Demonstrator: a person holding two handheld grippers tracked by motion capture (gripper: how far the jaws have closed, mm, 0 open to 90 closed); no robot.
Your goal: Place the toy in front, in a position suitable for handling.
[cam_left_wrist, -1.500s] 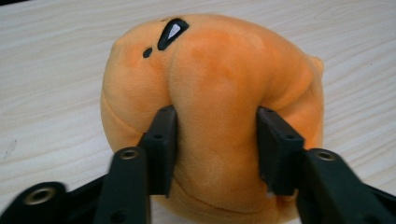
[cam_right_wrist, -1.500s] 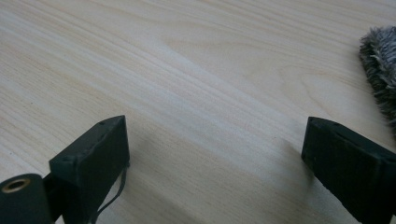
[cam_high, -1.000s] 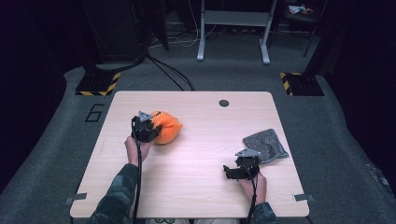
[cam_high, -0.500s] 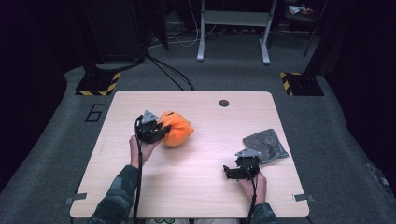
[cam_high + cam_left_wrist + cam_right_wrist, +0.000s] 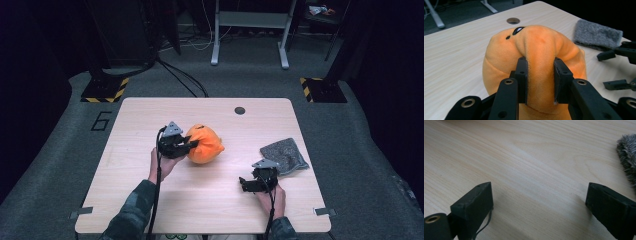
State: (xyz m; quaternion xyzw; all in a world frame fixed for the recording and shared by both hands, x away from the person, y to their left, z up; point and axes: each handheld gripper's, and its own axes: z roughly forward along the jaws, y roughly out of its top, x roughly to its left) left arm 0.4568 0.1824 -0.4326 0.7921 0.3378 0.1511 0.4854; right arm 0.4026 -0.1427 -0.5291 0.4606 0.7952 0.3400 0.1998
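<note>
Now the left gripper (image 5: 192, 144), fingers clamped on a fold of the orange plush toy (image 5: 205, 144), has dragged it nearer the grey cloth (image 5: 284, 156); the right gripper (image 5: 248, 182) waits beside that cloth, fingers apart.

At the centre of the frame, an orange plush toy (image 5: 536, 62) of soft, short-piled, matt fabric with small glossy black patches sits on a smooth, pale wood-grain table (image 5: 150, 200), a grey cloth (image 5: 597, 35) at the upper right looks coarse and fuzzy, and the gripper jaws are matt black plastic.
</note>
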